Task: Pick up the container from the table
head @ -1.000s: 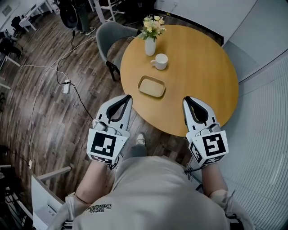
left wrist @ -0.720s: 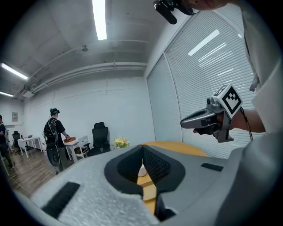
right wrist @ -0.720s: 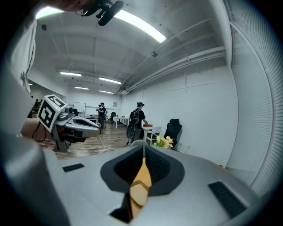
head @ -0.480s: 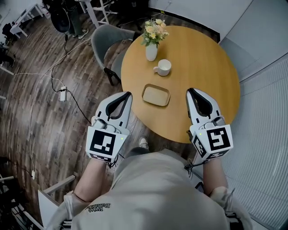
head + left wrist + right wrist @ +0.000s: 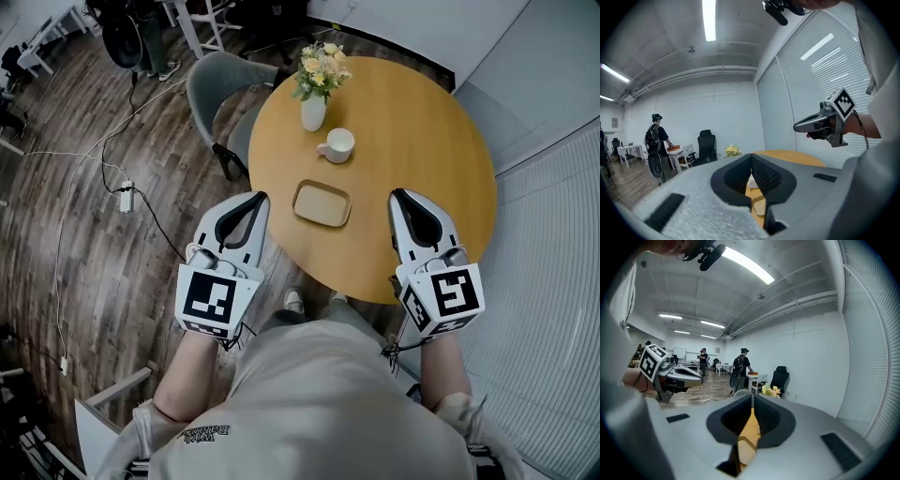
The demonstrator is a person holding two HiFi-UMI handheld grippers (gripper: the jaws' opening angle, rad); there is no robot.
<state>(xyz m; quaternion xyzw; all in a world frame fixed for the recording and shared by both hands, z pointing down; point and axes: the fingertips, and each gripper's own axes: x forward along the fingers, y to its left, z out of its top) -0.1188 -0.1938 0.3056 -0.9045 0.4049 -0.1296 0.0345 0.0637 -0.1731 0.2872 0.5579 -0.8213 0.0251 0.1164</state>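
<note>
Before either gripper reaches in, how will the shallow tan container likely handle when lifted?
The container looks like a shallow, rigid tray, so it probably keeps its shape. It appears empty and thin-walled, so likely light. It lies flat on the table with a low rim, so gripping one edge may tilt it.

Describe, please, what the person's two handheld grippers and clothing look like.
Both the left gripper and right gripper have pale grey tapered shells, black padded linings and a white cube with black square markers. Thin dark cables hang beneath. The top worn is beige.

Office, white desk (image 5: 756,377), swivel chair (image 5: 780,376), ceiling strip lights (image 5: 745,262)
</note>
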